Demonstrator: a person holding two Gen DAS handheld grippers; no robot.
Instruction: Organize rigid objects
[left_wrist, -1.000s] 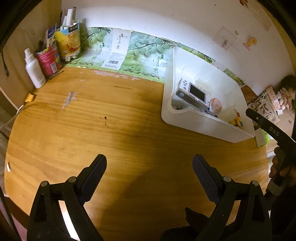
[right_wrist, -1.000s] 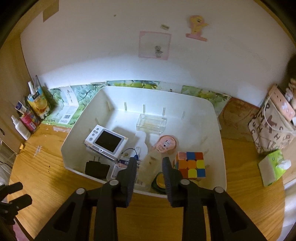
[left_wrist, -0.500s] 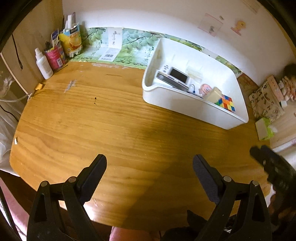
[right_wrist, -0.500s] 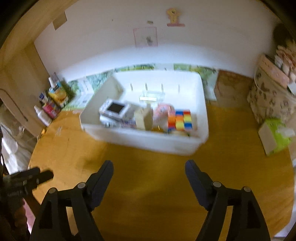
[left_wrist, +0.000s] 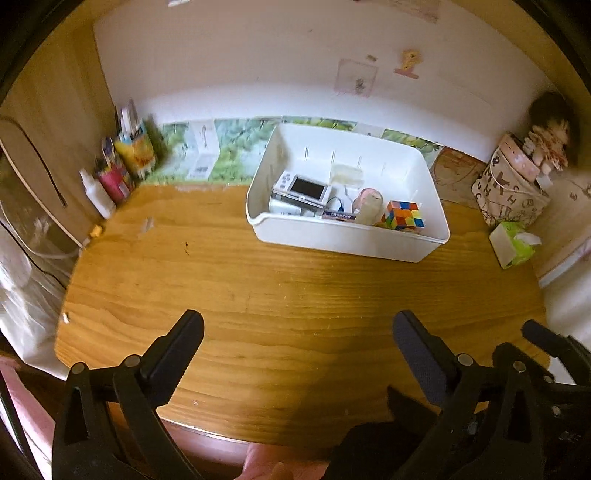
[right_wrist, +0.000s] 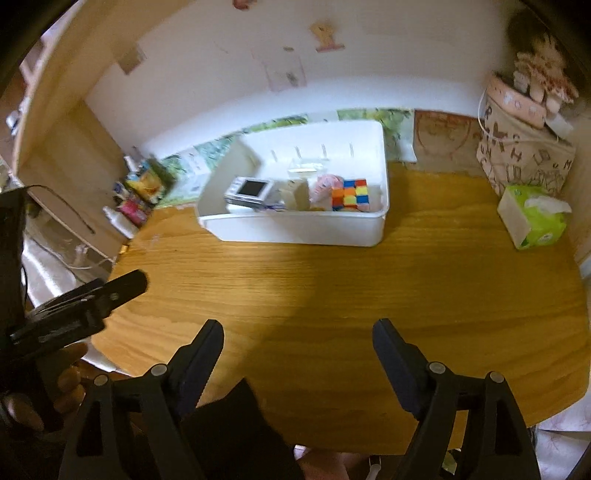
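A white plastic bin (left_wrist: 347, 240) (right_wrist: 295, 232) stands at the back of the wooden table. It holds a coloured puzzle cube (left_wrist: 404, 215) (right_wrist: 350, 194), a small white screen device (left_wrist: 303, 189) (right_wrist: 251, 190), a pink round item (left_wrist: 367, 195), a clear box (left_wrist: 345, 173) and other small things. My left gripper (left_wrist: 295, 336) is open and empty over the table's near edge. My right gripper (right_wrist: 297, 341) is open and empty, also near the front edge. Each gripper shows at the side of the other's view.
Bottles and cartons (left_wrist: 118, 166) stand at the back left corner. A green tissue pack (left_wrist: 513, 245) (right_wrist: 535, 218) and a lettered bag (left_wrist: 513, 192) (right_wrist: 524, 155) sit at the right. Bare wooden tabletop (left_wrist: 277, 288) lies between the bin and both grippers.
Both grippers have pulled back from the bin toward the table's front edge. The right gripper, narrow over the bin a second ago, has opened wide.
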